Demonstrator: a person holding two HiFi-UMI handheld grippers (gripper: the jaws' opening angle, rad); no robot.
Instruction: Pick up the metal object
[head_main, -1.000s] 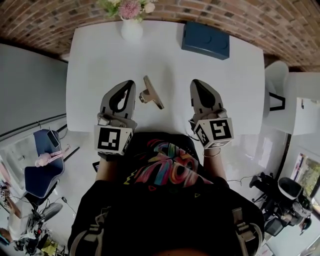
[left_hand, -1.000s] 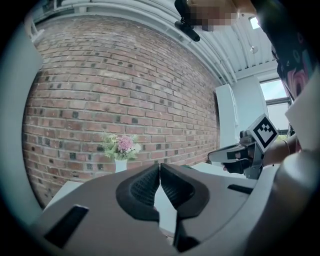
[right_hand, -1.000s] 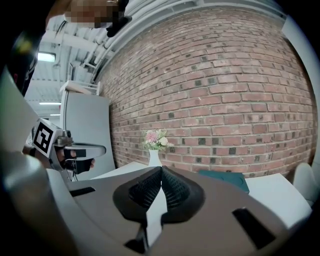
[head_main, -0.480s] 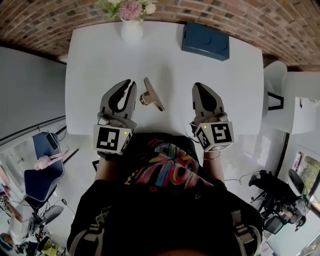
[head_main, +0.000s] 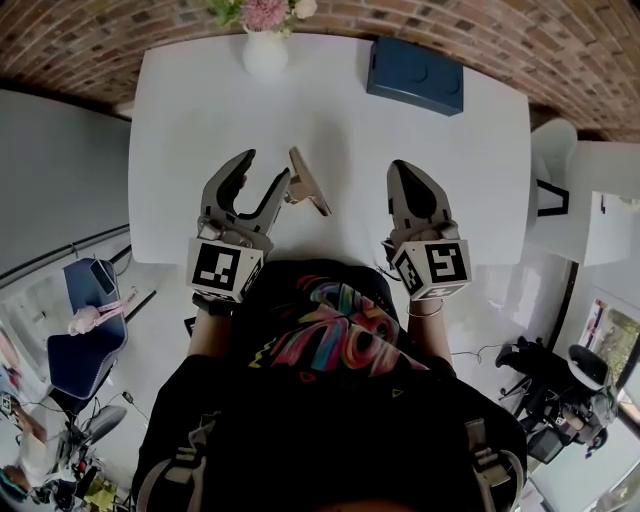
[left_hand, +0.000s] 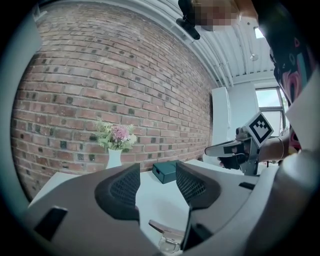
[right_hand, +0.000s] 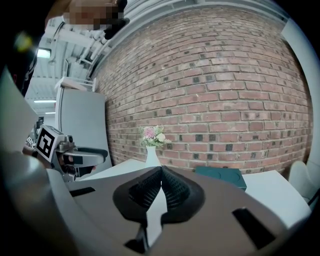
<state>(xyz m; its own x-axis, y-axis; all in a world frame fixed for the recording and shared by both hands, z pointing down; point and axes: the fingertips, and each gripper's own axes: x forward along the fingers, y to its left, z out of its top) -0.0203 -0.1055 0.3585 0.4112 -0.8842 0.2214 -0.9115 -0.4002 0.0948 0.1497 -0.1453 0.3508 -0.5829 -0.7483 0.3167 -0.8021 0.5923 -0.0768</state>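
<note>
- While the left gripper (head_main: 266, 172) is spreading its jaws over the white table (head_main: 200, 120), where exactly is the metal object (head_main: 308, 185)? Doesn't look like anything's in the grip yet.

- Yep, nothing held. The piece lies flat on the table just beside the jaw nearer the other gripper. It's low down and ahead of the pads rather than between them. In the left gripper view it peeks out under the gap, off toward that same jaw. The right gripper (head_main: 398, 170) is clamped shut on nothing and parked well off to the side.

- So how would you do the grab?

- My guess: let the jaws finish opening, then nudge the gripper right and forward until the piece sits centred. Dip the tips till they nearly skim the tabletop, then squeeze across a narrow part. It's thin and lying flat, so a high grab would probably close on air. A lopsided one might just shove it along.

- Room to move?

- Plenty, it's bare table all round. The vase (head_main: 265, 52) of flowers and the blue box (head_main: 413, 75) sit at the far edge, well apart from it. The near edge is right by the person's body, so I'd lift straight up rather than drag it back.
</note>
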